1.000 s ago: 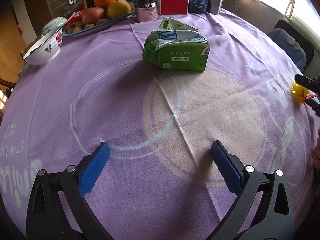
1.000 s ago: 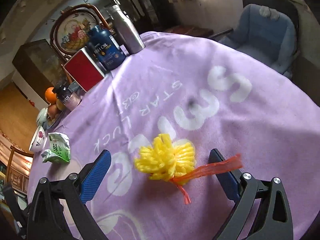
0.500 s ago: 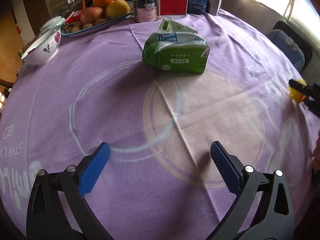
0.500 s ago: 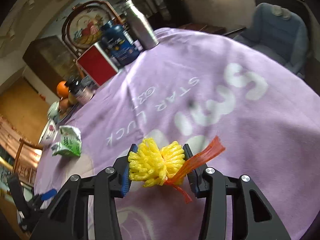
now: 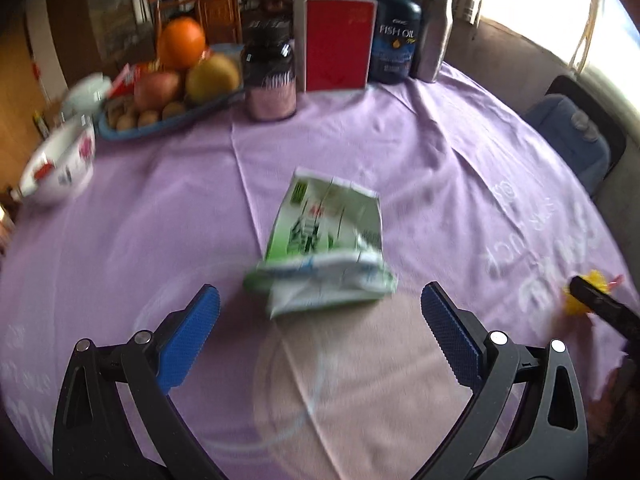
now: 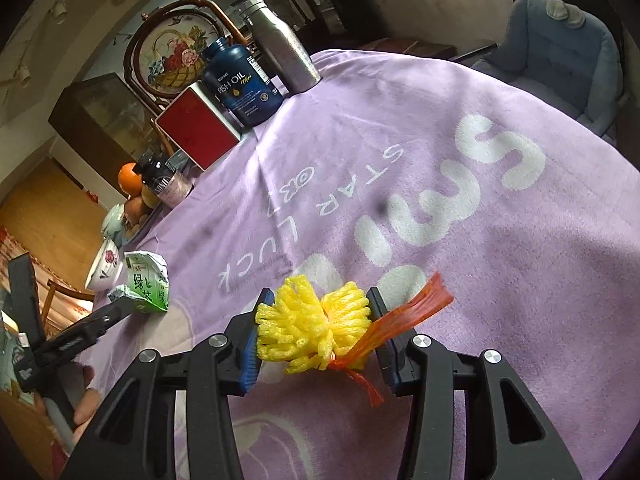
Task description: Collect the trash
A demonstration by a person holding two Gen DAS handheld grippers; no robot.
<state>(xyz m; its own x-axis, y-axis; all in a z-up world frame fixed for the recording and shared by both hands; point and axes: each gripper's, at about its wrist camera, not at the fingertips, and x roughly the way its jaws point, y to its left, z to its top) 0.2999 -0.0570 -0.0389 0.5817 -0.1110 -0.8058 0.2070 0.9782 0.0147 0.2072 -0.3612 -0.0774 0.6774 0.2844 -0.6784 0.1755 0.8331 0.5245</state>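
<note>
Left gripper [image 5: 320, 314] nearer crumpled carton [image 5: 324, 248] edge.

A crushed green-and-white carton [image 5: 325, 254] is seen lying flat on the purple cloth, its printed face turned up and its crumpled, folded end turned toward the left wrist camera, at about 12 o'clock from the centre of that view. In the right wrist view the same carton [image 6: 145, 283] is found at about 9 o'clock. A yellow foam fruit net [image 6: 314, 328], bunched into a frilly puff and tied with an orange-red mesh strip trailing toward 2 o'clock, is pressed between two blue pads.
</note>
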